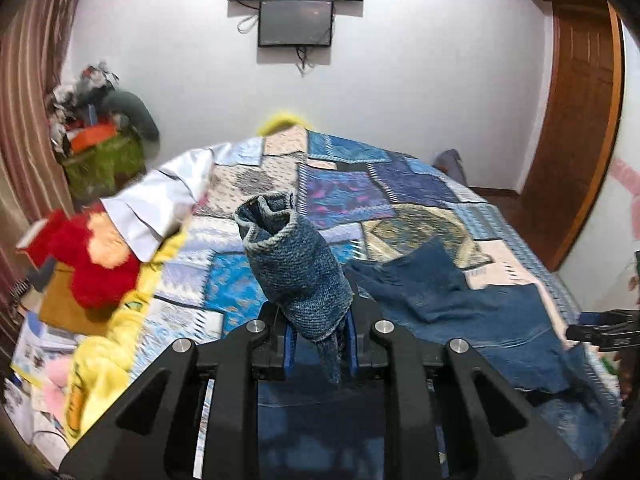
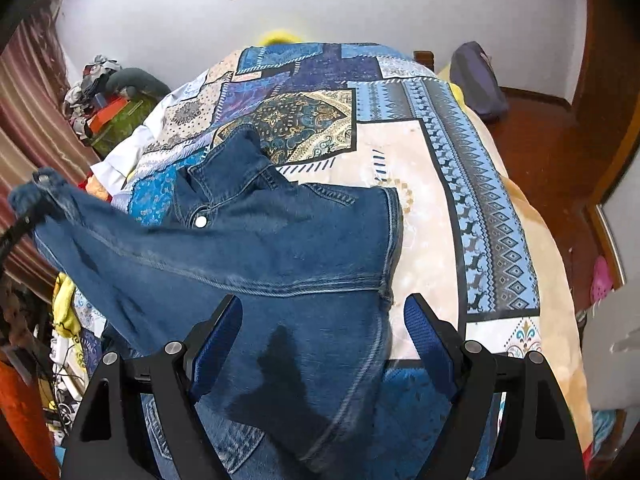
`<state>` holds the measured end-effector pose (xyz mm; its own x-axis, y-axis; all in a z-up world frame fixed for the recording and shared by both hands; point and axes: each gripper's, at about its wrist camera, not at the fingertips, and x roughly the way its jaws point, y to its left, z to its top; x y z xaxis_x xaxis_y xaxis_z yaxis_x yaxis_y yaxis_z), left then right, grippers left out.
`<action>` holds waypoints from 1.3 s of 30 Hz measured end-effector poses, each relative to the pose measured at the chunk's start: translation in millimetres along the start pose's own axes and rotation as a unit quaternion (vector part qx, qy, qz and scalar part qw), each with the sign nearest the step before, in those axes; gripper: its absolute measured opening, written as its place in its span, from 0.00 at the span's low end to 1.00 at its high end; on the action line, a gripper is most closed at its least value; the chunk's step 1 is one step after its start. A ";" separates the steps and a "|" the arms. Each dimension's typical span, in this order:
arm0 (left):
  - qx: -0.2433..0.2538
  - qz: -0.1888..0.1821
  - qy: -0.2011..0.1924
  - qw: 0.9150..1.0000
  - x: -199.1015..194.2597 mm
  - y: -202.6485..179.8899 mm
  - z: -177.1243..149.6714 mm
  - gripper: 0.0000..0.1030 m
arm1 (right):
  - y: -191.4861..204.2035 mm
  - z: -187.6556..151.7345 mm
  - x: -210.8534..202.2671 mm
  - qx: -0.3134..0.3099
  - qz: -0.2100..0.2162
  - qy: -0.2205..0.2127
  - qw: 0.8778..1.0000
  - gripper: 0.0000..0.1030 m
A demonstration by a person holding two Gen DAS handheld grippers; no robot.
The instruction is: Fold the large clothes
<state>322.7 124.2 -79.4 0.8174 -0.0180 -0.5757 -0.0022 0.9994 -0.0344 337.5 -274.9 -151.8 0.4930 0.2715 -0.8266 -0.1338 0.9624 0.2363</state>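
**Sleeve cuff up in a narrow pinch, jacket body loose on the bed**

Left wrist view: the left gripper is clamped on the cuff of the dark blue denim jacket, the sleeve end standing above the blue pads. The bite looks small; a hard pull could slip it out.

Right wrist view: the right gripper stands wide apart over the jacket's body, holding nothing. The jacket lies on the patchwork blue bedspread, sleeve lifted leftward. Unpinned, the body may drag and bunch.
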 end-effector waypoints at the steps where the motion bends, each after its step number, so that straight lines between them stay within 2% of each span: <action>1: -0.002 -0.004 0.010 1.000 5.7 4.7 -4.3 0.19 | -0.2 -1.5 4.7 0.001 0.000 0.006 1.000 0.79; 4: -0.002 0.006 0.064 0.998 33.5 17.0 -27.8 0.21 | -2.8 -9.7 26.7 -0.002 -0.005 0.040 0.999 0.79; 6: -0.010 0.010 0.117 0.993 56.6 28.7 -51.1 0.25 | -4.6 -16.2 40.6 -0.003 -0.009 0.062 0.998 0.79; 8: -0.033 0.006 0.179 0.983 81.6 46.3 -80.8 0.28 | -9.5 -21.3 50.5 0.007 0.002 0.075 0.997 0.80; 9: -0.042 0.004 0.205 0.978 90.9 53.5 -94.3 0.34 | -13.2 -22.2 52.0 0.019 0.008 0.076 0.997 0.82; 11: -0.056 0.002 0.241 0.969 101.4 64.8 -117.6 0.42 | -17.5 -21.8 53.7 0.030 0.018 0.081 0.996 0.83; 12: -0.057 0.004 0.251 0.966 102.7 67.2 -127.3 0.48 | -19.8 -21.4 54.0 0.035 0.023 0.084 0.996 0.83; 13: -0.055 0.011 0.259 0.964 101.9 71.4 -136.6 0.49 | -21.1 -22.1 54.3 0.036 0.025 0.086 0.995 0.83; 15: -0.057 0.015 0.262 0.963 93.9 76.1 -145.0 0.67 | -21.5 -22.1 54.0 0.034 0.027 0.089 0.995 0.83; 18: -0.077 0.001 0.263 0.962 80.4 90.0 -148.5 0.78 | -18.1 -20.3 52.7 0.024 0.021 0.091 0.995 0.83; 20: -0.077 -0.010 0.269 0.960 71.2 94.1 -145.7 0.78 | -15.1 -16.5 51.3 0.018 0.021 0.093 0.995 0.83; 24: -0.043 0.013 0.255 0.966 58.0 99.0 -127.4 0.78 | -16.5 -4.5 44.5 0.006 0.026 0.089 0.996 0.83; 28: -0.059 0.014 0.246 0.967 77.0 116.3 -102.2 0.78 | -21.9 20.3 35.7 0.007 0.024 0.062 0.998 0.83; 30: -0.075 0.002 0.252 0.965 93.2 123.0 -95.2 0.78 | -26.1 34.3 35.8 0.015 0.027 0.050 0.998 0.83; 34: -0.117 -0.023 0.281 0.952 141.4 127.3 -94.4 0.78 | -35.3 56.1 49.8 0.033 0.030 0.039 0.998 0.83; 37: -0.115 -0.030 0.294 0.948 170.9 121.0 -96.9 0.66 | -45.7 66.8 74.5 0.054 0.039 0.055 0.996 0.81; 38: -0.110 -0.033 0.297 0.948 179.7 116.8 -96.5 0.61 | -48.4 68.1 83.2 0.062 0.043 0.062 0.995 0.77; 39: -0.107 -0.033 0.299 0.948 184.9 114.1 -96.0 0.55 | -50.7 69.3 92.0 0.069 0.047 0.069 0.994 0.68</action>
<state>418.3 232.0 -268.2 0.3482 -0.1568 -0.9242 -0.1325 0.9678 -0.2141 449.2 -299.2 -204.4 0.3597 0.3670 -0.8578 -0.0497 0.9256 0.3752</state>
